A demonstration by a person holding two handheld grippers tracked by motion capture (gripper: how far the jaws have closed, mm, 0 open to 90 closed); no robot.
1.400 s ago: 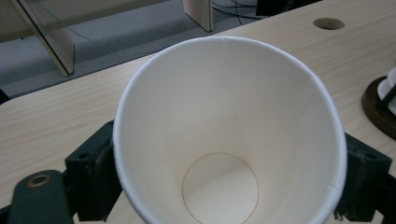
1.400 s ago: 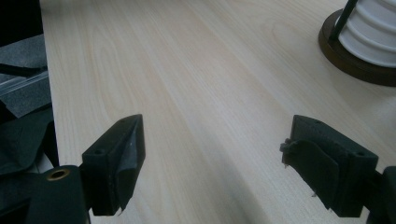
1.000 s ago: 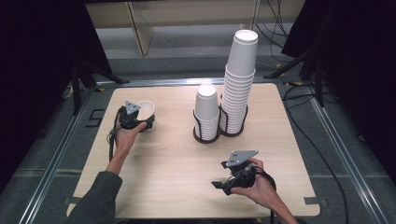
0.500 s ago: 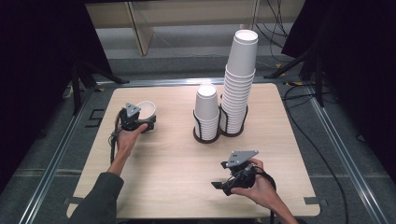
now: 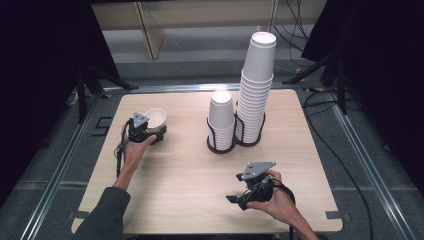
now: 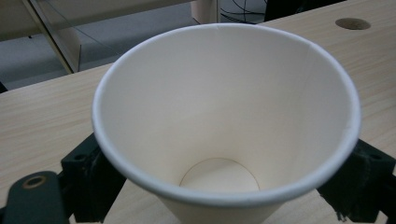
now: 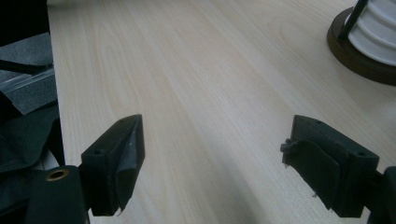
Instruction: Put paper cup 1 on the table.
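Left gripper (image 5: 156, 131) clamped on white paper cup (image 5: 154, 118), cup betw. its jaws, mouth up; right gripper (image 5: 235, 200) jaws wide apart, nothing held, cup stacks (image 5: 221, 122) well ahead of it.

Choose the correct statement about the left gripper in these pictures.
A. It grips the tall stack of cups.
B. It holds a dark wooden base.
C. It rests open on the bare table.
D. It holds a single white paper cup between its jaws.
D: in the left gripper view the paper cup sits between the two black jaws of the left gripper, its mouth open towards the camera.
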